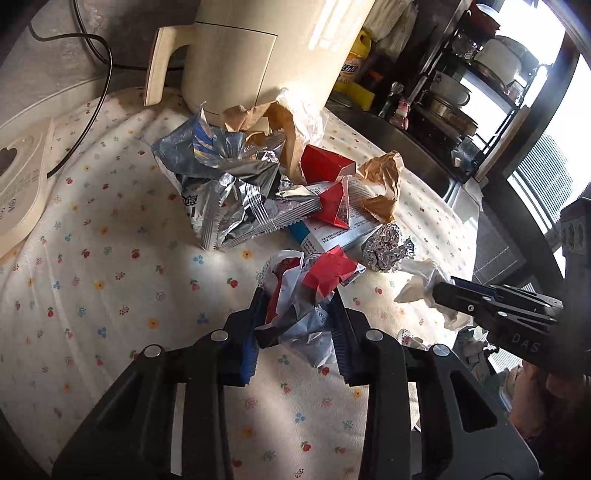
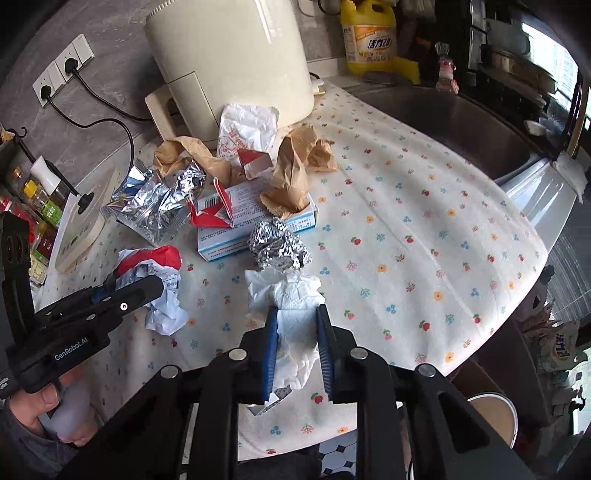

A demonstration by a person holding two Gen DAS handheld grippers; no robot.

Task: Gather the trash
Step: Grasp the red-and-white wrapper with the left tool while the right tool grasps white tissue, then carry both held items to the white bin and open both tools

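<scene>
My left gripper (image 1: 297,299) is shut on a crumpled red-and-white plastic wrapper (image 1: 295,291), also seen in the right wrist view (image 2: 155,273). My right gripper (image 2: 297,314) is shut on a crumpled white tissue (image 2: 291,295), seen at the right in the left wrist view (image 1: 421,284). More trash lies on the flowered cloth (image 2: 406,221): a foil ball (image 2: 279,243), a blue-and-white box (image 2: 236,236), a silver snack bag (image 1: 221,184), red cartons (image 1: 325,166), brown paper (image 2: 291,173) and a white printed paper (image 2: 245,129).
A cream appliance (image 2: 229,62) stands behind the pile, with cables to wall sockets (image 2: 62,70). A cream board (image 1: 22,184) lies at left. A steel sink (image 2: 443,122) and yellow detergent bottle (image 2: 369,33) are at right. A bin (image 2: 491,410) is below the table edge.
</scene>
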